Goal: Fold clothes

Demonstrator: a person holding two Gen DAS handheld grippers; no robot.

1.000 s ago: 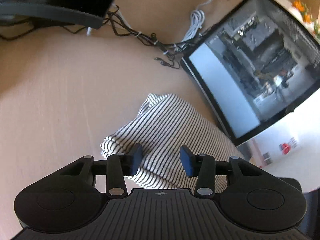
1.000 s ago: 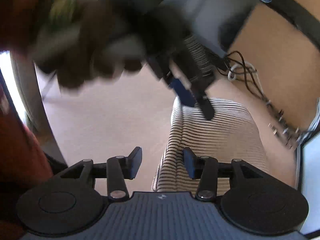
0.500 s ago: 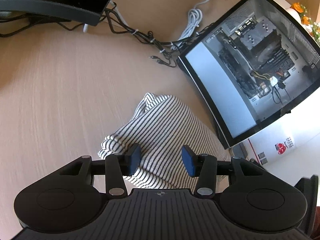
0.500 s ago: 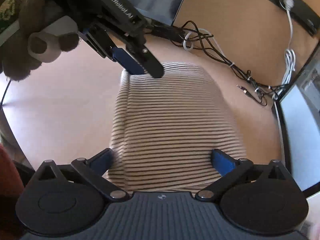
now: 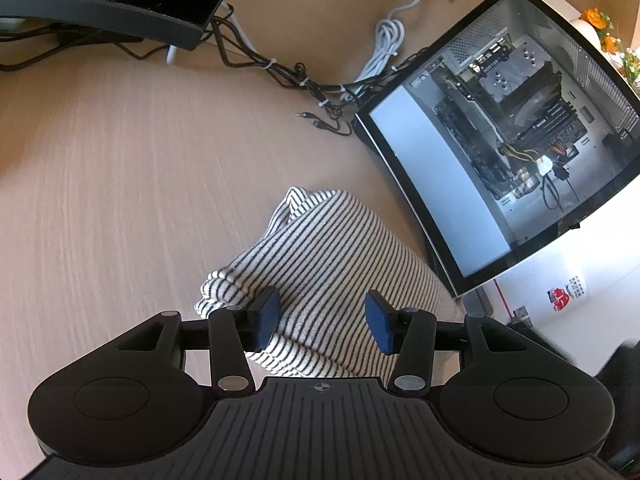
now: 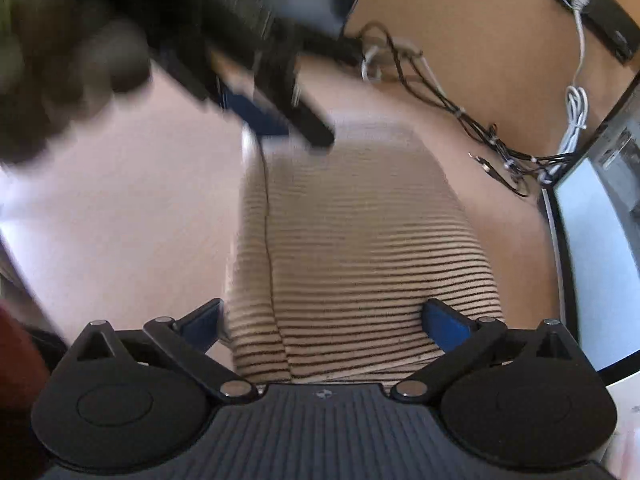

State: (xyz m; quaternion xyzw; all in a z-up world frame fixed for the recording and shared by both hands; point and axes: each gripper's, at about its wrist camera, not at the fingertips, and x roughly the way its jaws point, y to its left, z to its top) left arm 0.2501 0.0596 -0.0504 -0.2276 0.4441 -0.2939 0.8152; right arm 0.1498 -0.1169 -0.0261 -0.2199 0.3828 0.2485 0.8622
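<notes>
Left wrist view: the left gripper (image 5: 322, 322) hangs over the near end of a folded striped garment (image 5: 332, 256) that lies on the pale wooden worktop (image 5: 120, 184). Its jaws stand partly apart, with striped cloth showing between the 2 blue pads (image 5: 267, 318), and they are not clamped on it; the left pad lies against a rumpled fold at the garment's left edge, while whether the right pad touches the cloth cannot be told. Just to the right of the garment stands an open computer case (image 5: 504, 120) with a glass side panel. A bundle of black cables (image 5: 280, 76) and a coiled white cable (image 5: 384, 40) lie on the worktop beyond the garment, and the dark base of a monitor (image 5: 120, 4) fills the upper left.

Right wrist view: the right gripper (image 6: 322, 322) has its jaws spread wide, 1 pad on each side of the garment's (image 6: 356, 248) near end, neither pressing on it. The garment lies flat on the worktop (image 6: 120, 220) as a narrow rectangle running away from the camera. At its far end the left gripper (image 6: 276, 116) appears blurred, its fingers reaching down toward the cloth, with a blurred hand (image 6: 60, 64) behind it. The cables (image 6: 480, 132) and the edge of the case (image 6: 592, 240) sit to the right.
</notes>
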